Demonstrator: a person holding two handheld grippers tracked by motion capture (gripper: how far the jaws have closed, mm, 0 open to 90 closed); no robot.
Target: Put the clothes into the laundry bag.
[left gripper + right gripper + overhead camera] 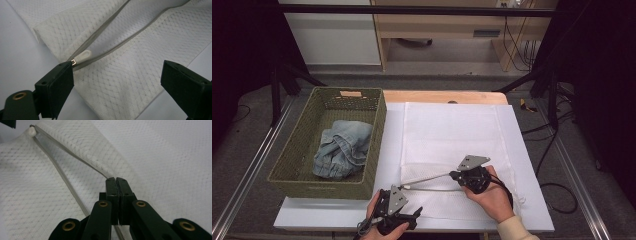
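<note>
A person works at a white mesh laundry bag (452, 140) lying flat on the white worktop (532, 200), its unzipped mouth toward the near edge; the right gripper (460, 175) has its jaws pinched tight on the upper edge of the zipper opening (82, 162) and lifts it slightly, while the left gripper (414, 214), near the front edge beside the bag's near-left corner, stands with jaws spread wide and holds nothing, the pale zipper pull (82, 57) lying just beyond its left jaw; a woven basket (377, 150) with crumpled denim clothing (342, 150) inside sits along the left edge of the worktop, just beside the bag. The likeliest trouble from here is the thin zipper tape slipping out of the right jaws if the edge is raised too sharply, which would drop the mouth shut; the whole bag could also drag across the smooth sheet, since nothing pins it down; a careless sweep by the left gripper might snag the mesh or knock the basket's wall. Open room lies over the far half of the bag and toward the right edge; the near edge is tight, both hands crowding it, and the basket closes off the left side.
</note>
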